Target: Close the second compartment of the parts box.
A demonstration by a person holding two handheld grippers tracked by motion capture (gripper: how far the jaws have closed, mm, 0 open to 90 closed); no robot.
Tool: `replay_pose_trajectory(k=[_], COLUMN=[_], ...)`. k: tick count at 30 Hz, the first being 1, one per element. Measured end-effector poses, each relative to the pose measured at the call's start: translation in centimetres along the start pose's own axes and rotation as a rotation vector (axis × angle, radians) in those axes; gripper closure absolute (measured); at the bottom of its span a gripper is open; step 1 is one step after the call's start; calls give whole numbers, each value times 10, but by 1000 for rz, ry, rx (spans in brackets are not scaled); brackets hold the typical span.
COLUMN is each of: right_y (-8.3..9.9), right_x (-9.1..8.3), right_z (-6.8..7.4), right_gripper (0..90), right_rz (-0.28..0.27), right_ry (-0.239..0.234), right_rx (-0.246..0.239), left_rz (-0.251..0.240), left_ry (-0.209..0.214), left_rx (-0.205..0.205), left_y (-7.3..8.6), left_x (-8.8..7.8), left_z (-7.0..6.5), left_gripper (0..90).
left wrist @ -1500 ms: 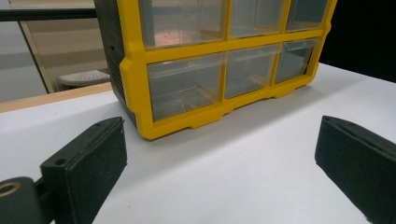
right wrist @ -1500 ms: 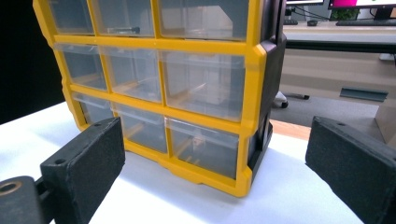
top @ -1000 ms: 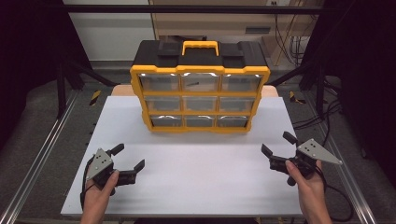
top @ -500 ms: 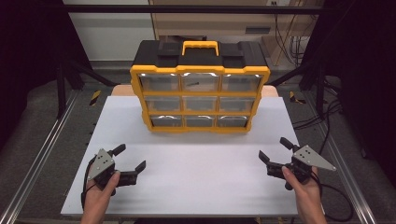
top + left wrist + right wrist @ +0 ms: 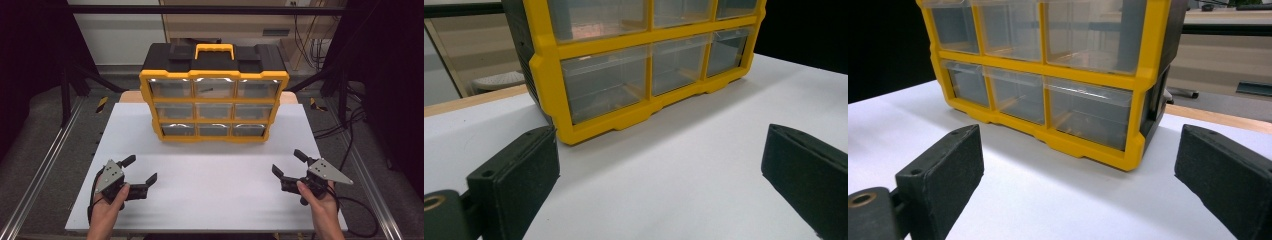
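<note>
We hold left tongs (image 5: pixel 139 169) & right tongs (image 5: pixel 291 163) wide open w/ nothing gripped, low over the tabletop (image 5: pixel 210 190), drawer box (image 5: pixel 214 105) standing well apart at the far-mid edge.

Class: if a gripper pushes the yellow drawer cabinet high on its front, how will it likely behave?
The drawer cabinet looks stiff plastic, so it probably won't flex. It stands tall on a narrow base, so a high push may tip it backward. Its clear drawers seem mostly empty, so it's likely light and may slide on the smooth white table.

lab: metal frame rails (image 5: pixel 47 165), trailing cables (image 5: pixel 350 125)
</note>
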State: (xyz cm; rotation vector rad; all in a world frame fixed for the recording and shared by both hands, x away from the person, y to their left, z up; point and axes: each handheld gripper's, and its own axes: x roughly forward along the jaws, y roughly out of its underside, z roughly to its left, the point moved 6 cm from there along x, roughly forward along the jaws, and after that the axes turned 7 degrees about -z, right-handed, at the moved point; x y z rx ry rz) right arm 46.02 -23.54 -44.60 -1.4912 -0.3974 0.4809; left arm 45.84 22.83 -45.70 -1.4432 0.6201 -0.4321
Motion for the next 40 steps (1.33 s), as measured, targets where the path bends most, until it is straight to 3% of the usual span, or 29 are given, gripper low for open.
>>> replay_pose_trajectory(k=[40], right_y=[12], right_x=[18], right_z=[23], right_gripper=[49], right_rz=[9], right_ry=[-84], right_rx=[2], left_rz=[-20], left_ry=[15], left_rx=[-11], left_y=[0], left_x=[1], left_z=[-1], left_gripper=[20])
